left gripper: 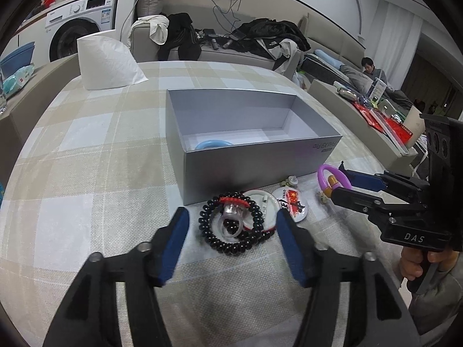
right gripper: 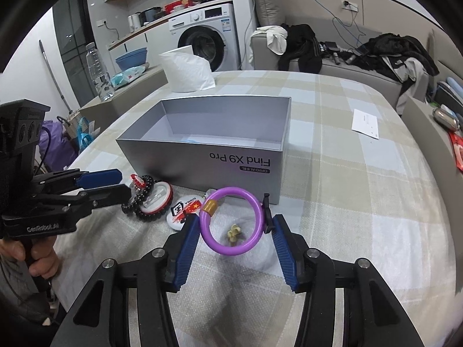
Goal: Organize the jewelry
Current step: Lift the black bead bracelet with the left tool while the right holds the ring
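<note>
Holding two grippers over a checked cloth [left gripper: 86, 173]. Item one: my right gripper [right gripper: 235, 225], lower centre of the right view, fingers pressed against both sides of a purple bangle [right gripper: 231, 221] with a gold band, pinching it upright; a small yellowish flower piece [right gripper: 233, 232] shows through the ring on the cloth. Item two: my left gripper [left gripper: 233, 217], lower centre of the left view, jaws spread wide, touching nothing, flanking a black bead bracelet [left gripper: 231, 225] that lies coiled around a clear ring with a red top [left gripper: 233, 211]. Item three: two round badges just right of the beads, one white with a red rim [left gripper: 260, 202], one printed with a flag [left gripper: 290, 201]. Item four: grey box [left gripper: 246, 170], open, centre of both views, just behind the pile; a blue bangle [left gripper: 212, 145] lies inside against the near wall. Item five: white paper bag [left gripper: 107, 63], upper left of the left view, at the far edge of the cloth. Item six: white slip [right gripper: 365, 123], right of the box in the right view, well apart.
</note>
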Available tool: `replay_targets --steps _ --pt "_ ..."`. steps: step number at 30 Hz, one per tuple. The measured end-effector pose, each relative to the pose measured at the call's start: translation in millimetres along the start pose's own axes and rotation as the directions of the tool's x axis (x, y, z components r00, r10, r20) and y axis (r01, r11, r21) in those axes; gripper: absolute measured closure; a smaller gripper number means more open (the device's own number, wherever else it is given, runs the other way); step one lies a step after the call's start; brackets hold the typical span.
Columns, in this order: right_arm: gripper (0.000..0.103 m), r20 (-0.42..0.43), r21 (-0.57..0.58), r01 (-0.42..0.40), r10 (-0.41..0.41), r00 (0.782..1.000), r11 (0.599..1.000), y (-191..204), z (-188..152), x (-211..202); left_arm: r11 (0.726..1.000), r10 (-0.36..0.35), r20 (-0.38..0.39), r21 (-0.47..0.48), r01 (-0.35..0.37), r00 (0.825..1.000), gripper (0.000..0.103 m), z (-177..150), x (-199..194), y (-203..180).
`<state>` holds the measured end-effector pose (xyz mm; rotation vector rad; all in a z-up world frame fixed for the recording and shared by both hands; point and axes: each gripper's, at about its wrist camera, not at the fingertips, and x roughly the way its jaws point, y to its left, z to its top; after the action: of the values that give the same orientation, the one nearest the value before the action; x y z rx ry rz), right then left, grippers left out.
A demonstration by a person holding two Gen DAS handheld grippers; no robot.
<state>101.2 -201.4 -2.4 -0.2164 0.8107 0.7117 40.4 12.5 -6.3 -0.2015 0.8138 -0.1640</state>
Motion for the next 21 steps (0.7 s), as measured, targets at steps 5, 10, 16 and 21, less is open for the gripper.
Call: replay_targets --steps 5,10,16,21 --pt "0.053 0.006 0.005 -0.001 0.001 1.0 1.0 -1.0 0.1 -1.7 0.999 0.045 -0.068 0.009 -0.045 0.997 0.043 -0.9 15.2 -0.8" --pt "0.053 0.007 0.007 -0.004 0.004 1.0 1.0 -2.5 -0.5 -2.2 0.999 0.046 -0.077 0.0 -0.046 0.996 0.043 1.1 18.0 0.5" --pt "0.053 0.007 0.008 -0.003 0.003 1.0 1.0 -3.2 0.0 -3.1 1.0 0.011 -0.07 0.011 -0.01 0.997 0.068 1.6 17.2 -1.7" --pt "0.053 0.017 0.005 -0.001 0.001 1.0 1.0 -1.9 1.2 -6.8 1.0 -0.01 -0.012 0.011 0.01 1.0 0.069 5.3 2.7 -3.0"
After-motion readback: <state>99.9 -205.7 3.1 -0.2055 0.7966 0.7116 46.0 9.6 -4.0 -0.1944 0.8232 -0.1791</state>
